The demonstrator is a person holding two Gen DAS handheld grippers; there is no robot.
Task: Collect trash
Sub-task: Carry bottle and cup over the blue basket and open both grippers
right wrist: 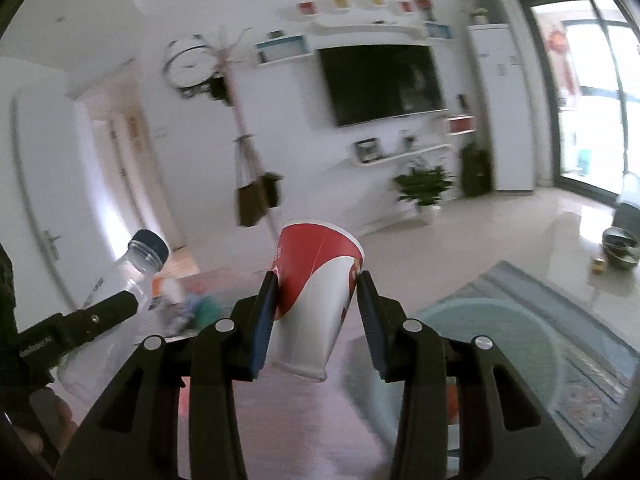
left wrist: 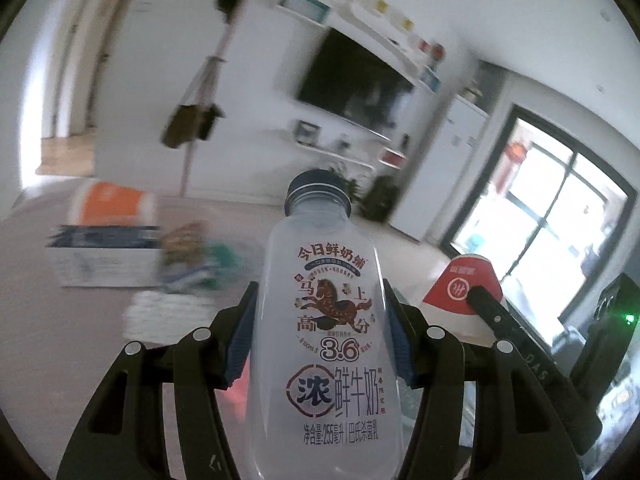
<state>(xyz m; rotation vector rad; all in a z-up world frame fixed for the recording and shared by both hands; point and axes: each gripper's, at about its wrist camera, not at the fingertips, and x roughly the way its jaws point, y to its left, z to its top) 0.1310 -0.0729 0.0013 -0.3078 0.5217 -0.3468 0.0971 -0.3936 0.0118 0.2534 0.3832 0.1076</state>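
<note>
Left gripper (left wrist: 320, 320): blue ribbed pads clamped on both sides of a milk bottle (left wrist: 324, 320), held upright and off the table. Translucent frosted plastic, rounded shoulders tapering to a short neck, dark screw cap with ridged edge; printed with a brown galloping horse, Chinese lettering and "3.6". Apparently empty (contents hard to judge through the cloudy wall). Seen again from the right wrist at far left, tilted, clear neck and navy cap (right wrist: 150, 244) above a black finger.

Right gripper (right wrist: 316, 312): blue pads pressed against opposite sides of a paper cup (right wrist: 316, 300), lifted clear of the surface. Tapered cone shape, red upper band curving into white lower body, rolled rim pointing away and up, flat base toward the camera; slightly tilted. From the left wrist, same cup at right, red and white with a round white logo, a black finger touching it.

Below and beyond, a smooth pinkish tabletop (left wrist: 80, 320), blurred. On it at left, a white cardboard box (left wrist: 104, 268) with dark items inside, an orange-and-white container (left wrist: 112, 204) behind, and just beside the box a jumble of crinkled colourful wrappers (left wrist: 196, 260). Under the right gripper, a round pale-teal bin (right wrist: 492, 344), smooth-walled, standing on a patterned blue-grey rug (right wrist: 592, 380).
</note>
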